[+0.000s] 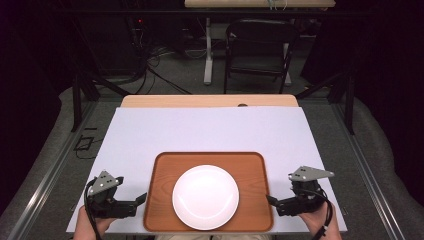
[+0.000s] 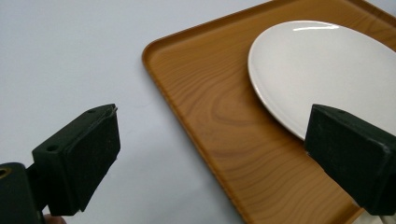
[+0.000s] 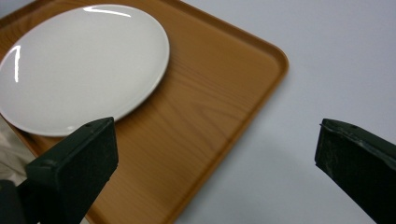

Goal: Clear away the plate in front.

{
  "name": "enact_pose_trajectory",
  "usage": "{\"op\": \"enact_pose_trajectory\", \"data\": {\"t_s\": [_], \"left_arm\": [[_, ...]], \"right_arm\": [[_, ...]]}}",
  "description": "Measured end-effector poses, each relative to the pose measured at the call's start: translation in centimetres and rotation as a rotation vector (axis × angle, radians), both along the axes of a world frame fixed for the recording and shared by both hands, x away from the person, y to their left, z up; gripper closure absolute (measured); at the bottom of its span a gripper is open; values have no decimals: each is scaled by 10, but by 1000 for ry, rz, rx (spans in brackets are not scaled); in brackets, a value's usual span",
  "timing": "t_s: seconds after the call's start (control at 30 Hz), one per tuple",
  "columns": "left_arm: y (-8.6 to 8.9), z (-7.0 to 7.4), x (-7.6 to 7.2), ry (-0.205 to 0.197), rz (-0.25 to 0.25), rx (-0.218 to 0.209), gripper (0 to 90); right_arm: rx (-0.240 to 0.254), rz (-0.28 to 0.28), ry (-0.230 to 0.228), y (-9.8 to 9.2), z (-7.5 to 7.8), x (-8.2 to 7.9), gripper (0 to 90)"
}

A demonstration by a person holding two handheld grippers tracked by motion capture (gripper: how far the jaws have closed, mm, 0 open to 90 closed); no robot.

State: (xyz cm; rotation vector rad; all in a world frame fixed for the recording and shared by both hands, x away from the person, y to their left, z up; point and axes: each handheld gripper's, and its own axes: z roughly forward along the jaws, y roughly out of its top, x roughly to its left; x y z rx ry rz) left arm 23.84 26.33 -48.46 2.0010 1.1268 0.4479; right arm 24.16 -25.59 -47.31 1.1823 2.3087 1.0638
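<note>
Left hand-held gripper [image 1: 142, 198] jaws wide, empty; right hand-held gripper [image 1: 270, 200] likewise.

Round glossy white plate [image 3: 81, 65] lay at upper left on a rectangular wood-grain brown tray [image 3: 205, 126] whose rounded corner reached upper right, pale grey tabletop [image 3: 336, 60] filled the right side, right gripper [image 3: 215, 172] at bottom, black jaws stood wide apart, nothing between them

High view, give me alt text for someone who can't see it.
A white plate sits on a wooden tray near the front edge of a pale table. An open left hand-held gripper and an open right hand-held gripper flank the tray, each pointing at it without touching.
</note>
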Motion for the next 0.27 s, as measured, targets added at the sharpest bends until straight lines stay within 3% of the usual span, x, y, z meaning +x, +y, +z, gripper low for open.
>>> {"op": "enact_pose_trajectory", "data": {"t_s": [0.27], "left_arm": [[13, -2, 2, -12, 51, -10, 39]], "right_arm": [[32, -73, 32, -35, -8, -21, 0]]}}
